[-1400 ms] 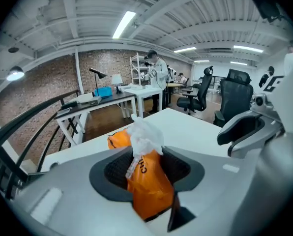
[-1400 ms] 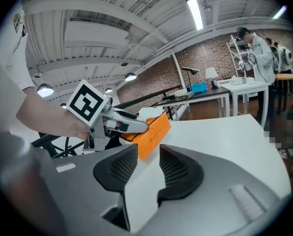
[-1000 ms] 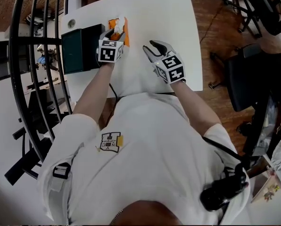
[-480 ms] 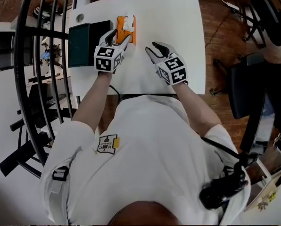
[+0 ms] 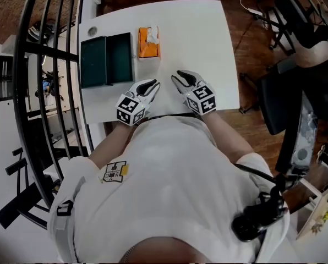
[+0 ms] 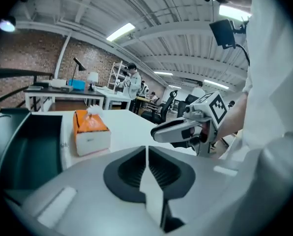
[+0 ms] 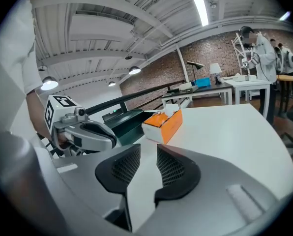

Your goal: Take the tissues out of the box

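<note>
The orange tissue box (image 5: pixel 149 43) stands at the table's far side, with a white tissue (image 5: pixel 153 33) poking out of its top. The same box shows in the left gripper view (image 6: pixel 90 134) and the right gripper view (image 7: pixel 163 124). Both grippers hover near the table's front edge, well short of the box. My left gripper (image 5: pixel 152 84) is closing, and its pads (image 6: pixel 163 168) almost meet with nothing seen between them. My right gripper (image 5: pixel 178 77) is also closing, and bare table shows through the gap between its pads (image 7: pixel 173 168).
A dark green open case (image 5: pixel 106 59) lies left of the box on the white table (image 5: pixel 197 32). A black curved railing (image 5: pixel 48 92) runs along the left. Dark office chairs (image 5: pixel 285 92) stand to the right. A cable hangs at the table's front edge.
Both grippers have drawn back from the tissue box to the table's near edge. The left jaws, open beside the tissue before, have come together. The tissue still sits in the box.
</note>
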The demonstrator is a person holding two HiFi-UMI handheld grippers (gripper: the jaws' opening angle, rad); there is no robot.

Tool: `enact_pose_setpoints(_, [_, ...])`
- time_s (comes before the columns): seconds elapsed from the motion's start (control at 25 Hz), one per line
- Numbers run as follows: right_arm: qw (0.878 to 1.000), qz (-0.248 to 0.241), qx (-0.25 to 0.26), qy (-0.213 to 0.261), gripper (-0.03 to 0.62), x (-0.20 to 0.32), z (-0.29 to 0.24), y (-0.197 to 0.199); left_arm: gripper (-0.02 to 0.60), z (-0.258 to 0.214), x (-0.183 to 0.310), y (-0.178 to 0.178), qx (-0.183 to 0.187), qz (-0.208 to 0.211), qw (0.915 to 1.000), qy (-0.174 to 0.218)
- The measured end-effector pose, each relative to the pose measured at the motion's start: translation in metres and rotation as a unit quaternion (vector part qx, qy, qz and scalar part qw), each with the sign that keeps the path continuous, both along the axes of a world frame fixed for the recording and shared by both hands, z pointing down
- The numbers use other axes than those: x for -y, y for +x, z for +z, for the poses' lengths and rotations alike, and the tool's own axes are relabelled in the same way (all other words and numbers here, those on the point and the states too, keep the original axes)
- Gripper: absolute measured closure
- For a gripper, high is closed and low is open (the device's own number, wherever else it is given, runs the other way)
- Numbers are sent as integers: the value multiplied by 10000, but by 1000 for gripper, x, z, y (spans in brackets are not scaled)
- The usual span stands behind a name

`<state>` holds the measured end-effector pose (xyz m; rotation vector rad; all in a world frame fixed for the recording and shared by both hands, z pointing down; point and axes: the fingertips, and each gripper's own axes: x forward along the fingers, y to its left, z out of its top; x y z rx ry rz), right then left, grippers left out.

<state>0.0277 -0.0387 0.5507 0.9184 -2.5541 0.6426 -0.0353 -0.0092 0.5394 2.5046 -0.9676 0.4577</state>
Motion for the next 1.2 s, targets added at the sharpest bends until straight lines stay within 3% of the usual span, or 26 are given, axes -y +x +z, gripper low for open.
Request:
enact_pose_setpoints(0.04, [10000, -64, -66, -16, 510, -8, 5, -2, 581, 9, -9, 1, -42, 100, 9999, -95])
enact_pose_setpoints(0.24, [9992, -219, -299, -114, 560, -36, 26, -22, 581, 39, -33, -9, -88, 505, 9978, -420])
enact_pose_setpoints(0.4, [9986, -354, -373, -145, 583, -45, 36, -40, 581, 41, -31, -23, -66, 419, 9982, -418])
enact_pose_setpoints(0.72, [9975, -450, -546, 21, 594, -47, 36, -29, 581, 35, -31, -3, -119, 476, 9982, -348])
enact_pose_setpoints(1.2, [9963, -485, -710, 51, 594, -42, 37, -33, 581, 33, -28, -7, -212, 433, 9982, -347])
